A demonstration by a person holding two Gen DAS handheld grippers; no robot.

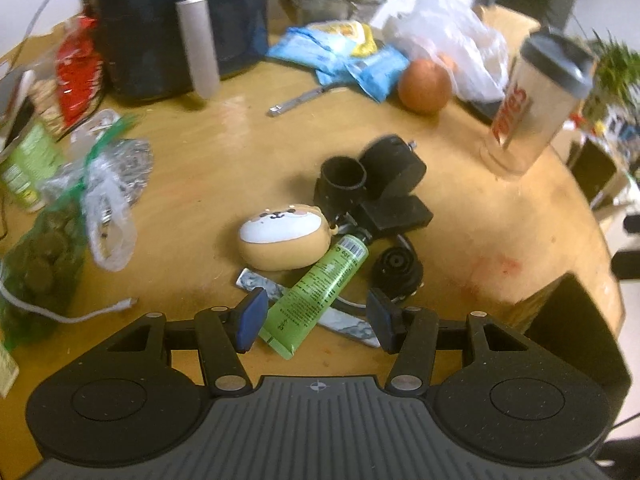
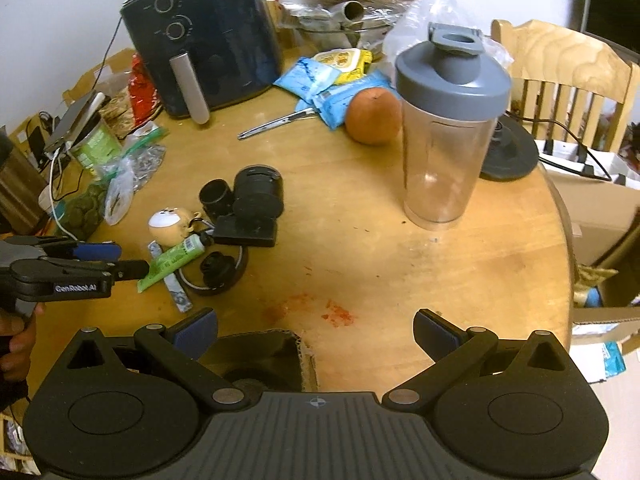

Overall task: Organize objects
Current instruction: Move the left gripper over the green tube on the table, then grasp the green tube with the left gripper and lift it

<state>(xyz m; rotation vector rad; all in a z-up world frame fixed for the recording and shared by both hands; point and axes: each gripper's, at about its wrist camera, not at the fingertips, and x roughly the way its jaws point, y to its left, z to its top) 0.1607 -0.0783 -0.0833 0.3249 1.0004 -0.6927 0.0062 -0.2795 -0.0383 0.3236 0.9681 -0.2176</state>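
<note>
A green tube (image 1: pixel 320 284) lies slanted on the round wooden table (image 1: pixel 224 152), across a marbled sachet (image 1: pixel 348 326). My left gripper (image 1: pixel 318 318) is open, its blue pads on either side of the tube's lower end without touching it. Just beyond are a dog-face plush pouch (image 1: pixel 284 236), a black clamp mount (image 1: pixel 376 184) and a black round part (image 1: pixel 396 270). The right wrist view shows the left gripper (image 2: pixel 120 260) at the green tube (image 2: pixel 172 260). My right gripper (image 2: pixel 316 332) hangs open and empty over the table's near edge.
A clear shaker bottle (image 2: pixel 444 128), an orange (image 2: pixel 372 116), blue packets (image 2: pixel 316 80) and an air fryer (image 2: pixel 208 36) stand further back. Bags and a white cable (image 1: pixel 80 314) crowd the left. An open cardboard box (image 2: pixel 304 356) sits below the near edge; a wooden chair (image 2: pixel 560 76) is at right.
</note>
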